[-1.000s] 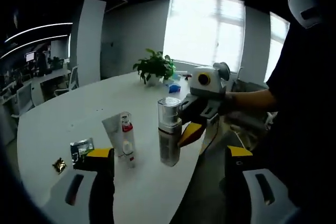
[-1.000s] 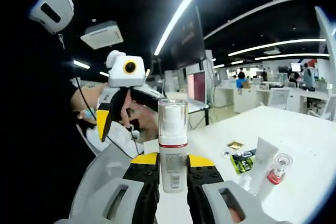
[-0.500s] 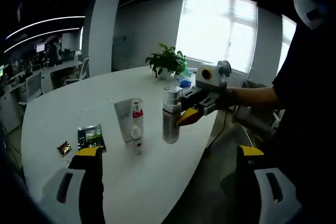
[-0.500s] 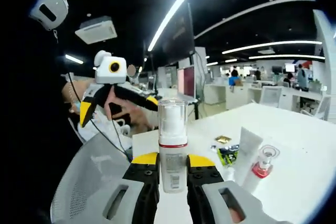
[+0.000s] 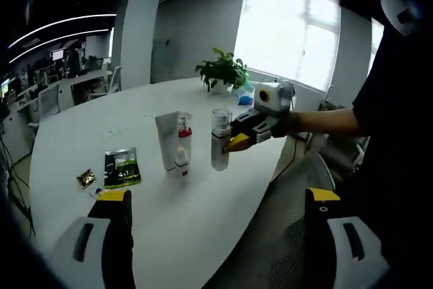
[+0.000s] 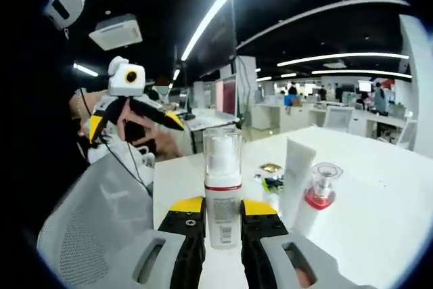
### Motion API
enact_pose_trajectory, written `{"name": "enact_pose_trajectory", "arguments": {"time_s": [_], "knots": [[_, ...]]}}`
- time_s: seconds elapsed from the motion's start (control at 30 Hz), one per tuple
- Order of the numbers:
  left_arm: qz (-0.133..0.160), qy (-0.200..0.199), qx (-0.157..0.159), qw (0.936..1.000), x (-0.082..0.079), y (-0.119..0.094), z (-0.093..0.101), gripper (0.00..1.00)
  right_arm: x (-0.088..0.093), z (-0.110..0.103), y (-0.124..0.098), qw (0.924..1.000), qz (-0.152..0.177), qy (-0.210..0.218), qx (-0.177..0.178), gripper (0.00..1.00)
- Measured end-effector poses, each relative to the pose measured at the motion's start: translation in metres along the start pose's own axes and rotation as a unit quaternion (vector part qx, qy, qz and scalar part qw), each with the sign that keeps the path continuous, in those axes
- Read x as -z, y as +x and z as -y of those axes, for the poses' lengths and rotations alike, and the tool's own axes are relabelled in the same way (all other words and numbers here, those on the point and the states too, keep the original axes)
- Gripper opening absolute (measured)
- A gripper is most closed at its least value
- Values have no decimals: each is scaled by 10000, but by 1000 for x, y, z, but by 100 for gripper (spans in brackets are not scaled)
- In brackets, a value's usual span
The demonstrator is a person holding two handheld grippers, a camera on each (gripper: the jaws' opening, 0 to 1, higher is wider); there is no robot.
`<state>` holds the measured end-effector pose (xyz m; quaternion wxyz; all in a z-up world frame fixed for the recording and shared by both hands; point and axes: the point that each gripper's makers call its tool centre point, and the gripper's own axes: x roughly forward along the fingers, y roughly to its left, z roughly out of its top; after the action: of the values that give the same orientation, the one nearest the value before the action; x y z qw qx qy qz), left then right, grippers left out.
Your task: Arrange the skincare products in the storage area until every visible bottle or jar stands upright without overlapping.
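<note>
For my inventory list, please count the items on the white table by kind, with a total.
Clear-capped pump bottles: 2 (silver one held by the right tool; red-collared one)
White squeeze tube: 1
Sachets: 2 (green, gold)
Potted green plant: 1
Total: 6

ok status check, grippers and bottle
Right gripper shut on pump bottle, upright. Left gripper open, empty. White tube and red-collared bottle upright close by.

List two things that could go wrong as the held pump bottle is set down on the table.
1. The right gripper holds the pump bottle close beside the white tube and red-collared bottle; lowering it there could knock them over.
2. This cluster sits near the table edge, so a toppled item might roll off.
</note>
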<state>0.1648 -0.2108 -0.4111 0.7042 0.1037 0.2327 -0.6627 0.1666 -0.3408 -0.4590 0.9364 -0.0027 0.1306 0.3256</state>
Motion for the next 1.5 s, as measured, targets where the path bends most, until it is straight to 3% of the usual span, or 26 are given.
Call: {"name": "enact_pose_trajectory", "arguments": {"time_s": [0.5, 0.9, 1.5], "knots": [[-243, -131, -137, 9995, 18, 4, -9, 99, 46, 32, 15, 9996, -123, -255, 97, 10], [-420, -229, -216, 9986, 28, 9, -13, 99, 77, 48, 28, 9998, -158, -58, 93, 10], [-647, -235, -76, 9976, 36, 21, -12, 98, 84, 62, 30, 9997, -161, -207, 0, 10]]}}
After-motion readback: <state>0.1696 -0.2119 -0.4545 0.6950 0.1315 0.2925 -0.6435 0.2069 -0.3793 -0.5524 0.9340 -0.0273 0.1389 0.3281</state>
